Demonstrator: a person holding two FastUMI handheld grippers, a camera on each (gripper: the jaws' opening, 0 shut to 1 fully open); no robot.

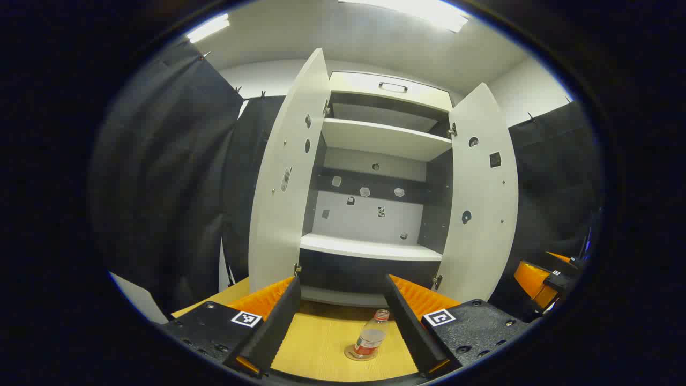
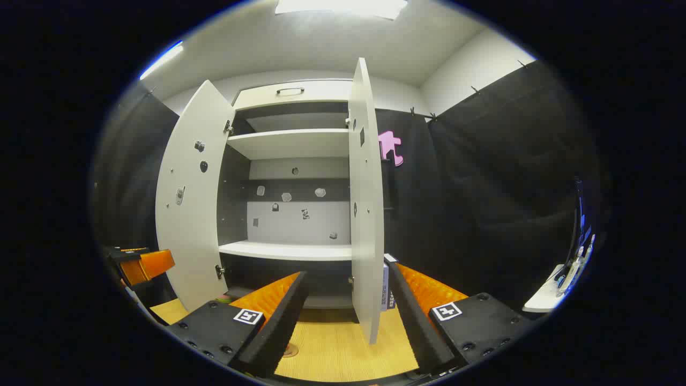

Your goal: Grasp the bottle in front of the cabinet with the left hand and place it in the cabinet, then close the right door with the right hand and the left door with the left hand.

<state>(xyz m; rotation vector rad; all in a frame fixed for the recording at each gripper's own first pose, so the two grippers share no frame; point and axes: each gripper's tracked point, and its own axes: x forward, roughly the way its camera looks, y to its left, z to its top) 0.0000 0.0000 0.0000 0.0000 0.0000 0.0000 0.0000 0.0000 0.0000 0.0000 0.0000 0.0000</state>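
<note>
A small clear bottle (image 1: 371, 336) with a red label stands upright on a round coaster on the wooden table (image 1: 321, 343), in front of the white cabinet (image 1: 375, 139). Both cabinet doors stand wide open: the left door (image 1: 284, 182) and the right door (image 1: 482, 198). My left gripper (image 1: 342, 280) is open above the table; the bottle stands apart from it, by the right finger (image 1: 407, 327). My right gripper (image 2: 345, 271) is open too, with the right door's edge (image 2: 365, 214) ahead between its fingers, untouched. The left gripper (image 2: 142, 265) also shows at the far left of the right gripper view.
Inside the cabinet a lower shelf (image 1: 370, 247) and an upper shelf (image 1: 383, 138) are bare. A drawer with a handle (image 1: 393, 86) tops it. A boxy item (image 2: 385, 289) stands by the right door's foot. A white ledge (image 2: 546, 297) with small items is far right.
</note>
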